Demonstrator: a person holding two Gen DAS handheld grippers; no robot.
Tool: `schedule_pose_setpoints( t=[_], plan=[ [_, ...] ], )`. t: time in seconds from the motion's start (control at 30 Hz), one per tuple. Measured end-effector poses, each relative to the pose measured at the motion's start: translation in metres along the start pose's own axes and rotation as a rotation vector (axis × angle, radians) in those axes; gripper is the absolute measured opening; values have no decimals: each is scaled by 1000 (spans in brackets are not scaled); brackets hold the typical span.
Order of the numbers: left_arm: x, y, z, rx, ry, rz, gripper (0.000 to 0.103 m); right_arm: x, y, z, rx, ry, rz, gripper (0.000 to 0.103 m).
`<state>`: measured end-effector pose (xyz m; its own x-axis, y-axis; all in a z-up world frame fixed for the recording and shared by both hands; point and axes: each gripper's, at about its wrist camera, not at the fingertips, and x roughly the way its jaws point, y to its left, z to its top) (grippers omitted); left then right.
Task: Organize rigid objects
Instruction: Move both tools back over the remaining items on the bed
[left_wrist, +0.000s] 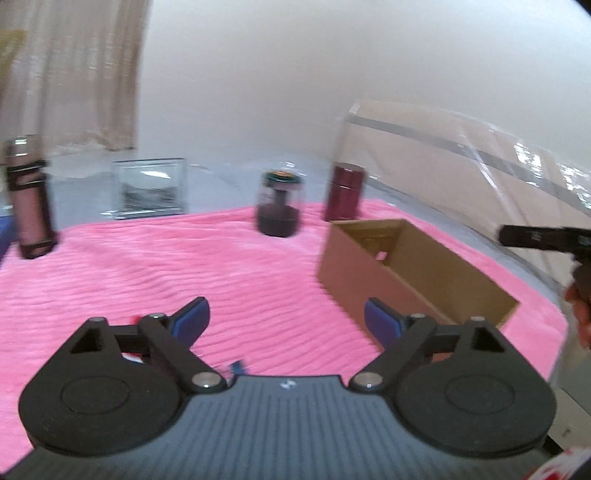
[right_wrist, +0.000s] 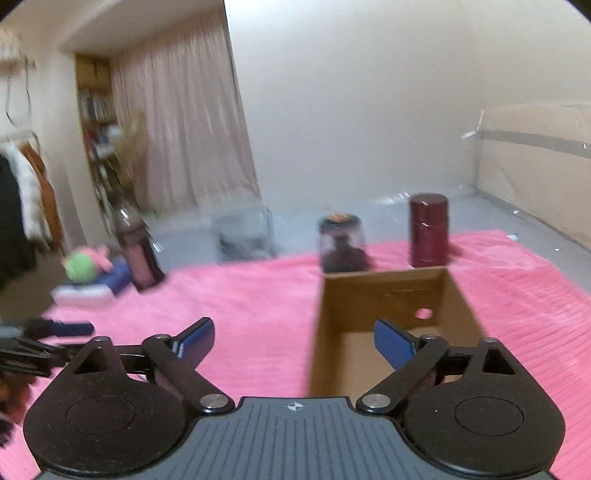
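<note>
An open brown cardboard box (left_wrist: 417, 269) (right_wrist: 384, 295) lies on the pink ribbed cloth (left_wrist: 184, 273) (right_wrist: 240, 295). Behind it stand a dark jar with a green lid (left_wrist: 280, 206) (right_wrist: 341, 243) and a maroon canister (left_wrist: 345, 192) (right_wrist: 428, 229). A tall pinkish-brown bottle (left_wrist: 29, 199) (right_wrist: 136, 251) stands at the far left. My left gripper (left_wrist: 286, 321) is open over the cloth, left of the box, with nothing between its blue pads. My right gripper (right_wrist: 293, 341) is open, holding nothing, above the box's near left edge. The right tool's black tip shows in the left wrist view (left_wrist: 543, 236).
A clear glass box (left_wrist: 151, 188) (right_wrist: 243, 236) stands behind the cloth. A large plastic-wrapped carton (left_wrist: 480, 166) (right_wrist: 535, 162) lines the right wall. A green and pink soft toy (right_wrist: 85, 266) lies on folded items at left. Curtains and a shelf stand behind.
</note>
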<state>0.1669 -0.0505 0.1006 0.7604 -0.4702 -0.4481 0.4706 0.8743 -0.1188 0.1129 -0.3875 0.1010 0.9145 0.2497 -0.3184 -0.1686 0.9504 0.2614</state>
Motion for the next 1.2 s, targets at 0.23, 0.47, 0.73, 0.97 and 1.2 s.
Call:
schedule_pose_setpoints(
  t=[0.23,0.47,0.73,0.97,1.2],
  plan=[
    [-55,36,-36,-47,-56,160,100,2,62,-47,51,-36,34,99],
    [-85,73,-85,-137,-98,314,101,22,108,-99,41,6,6,99],
    [-79,85,-128,-93,-31,391,101,51,134,-138,-1,69,-19,99],
    [-54,97,-147,-162,64,377,101,80,145,-160,-26,134,-42,99],
    [-33,121,-158,-235,120,386,99,117,159,-176,-67,190,-42,99]
  ],
)
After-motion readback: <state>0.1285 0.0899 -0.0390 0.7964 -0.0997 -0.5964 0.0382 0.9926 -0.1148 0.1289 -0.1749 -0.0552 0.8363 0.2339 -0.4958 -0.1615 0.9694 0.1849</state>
